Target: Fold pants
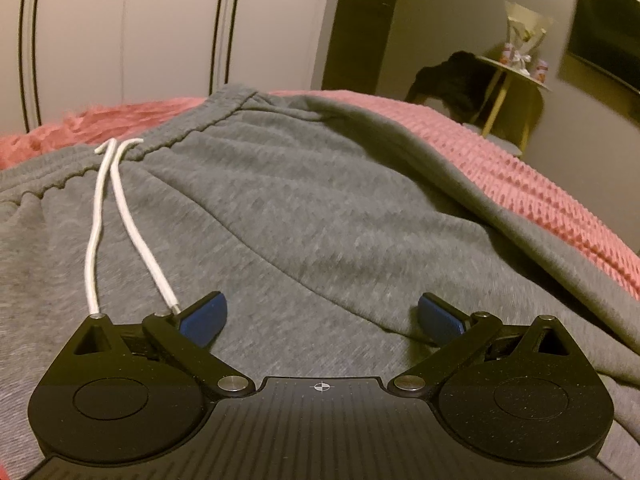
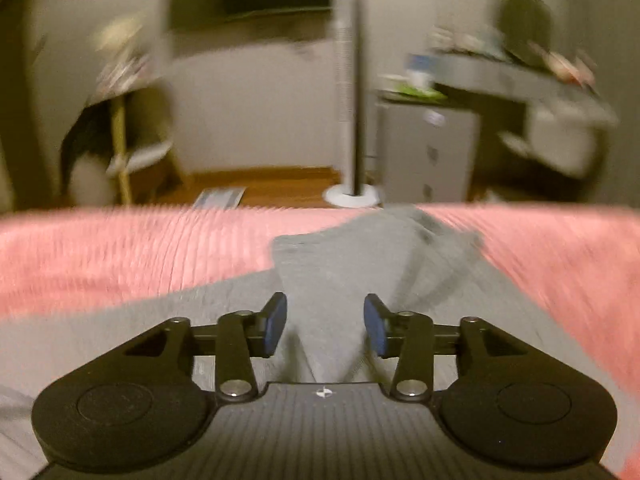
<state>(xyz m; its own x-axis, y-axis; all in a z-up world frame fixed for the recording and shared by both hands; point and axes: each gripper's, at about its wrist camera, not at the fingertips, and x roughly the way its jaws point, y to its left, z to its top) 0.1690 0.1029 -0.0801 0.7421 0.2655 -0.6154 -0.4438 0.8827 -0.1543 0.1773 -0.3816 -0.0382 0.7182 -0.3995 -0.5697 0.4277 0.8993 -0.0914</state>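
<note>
One pair of grey pants (image 1: pixel 304 208) lies on the pink blanket (image 1: pixel 560 184), which shows bare along the upper left and down the right side of the left wrist view. Waistband at upper left of that frame, running left to centre top; two white drawstring cords (image 1: pixel 120 216) trail from it toward lower left, one tip touching the left pad. Left gripper (image 1: pixel 322 316) spread wide over the fabric, nothing between the jaws. Pants' right edge is a raised fold slanting to lower right. Right wrist view is motion-blurred: right gripper (image 2: pixel 325 328) part open, a peaked ridge of the pants (image 2: pixel 332 280) between the pads; contact cannot be told. Leg's long axis runs away toward the bed's far edge, centre frame. Blanket (image 2: pixel 120 256) open both sides.
</note>
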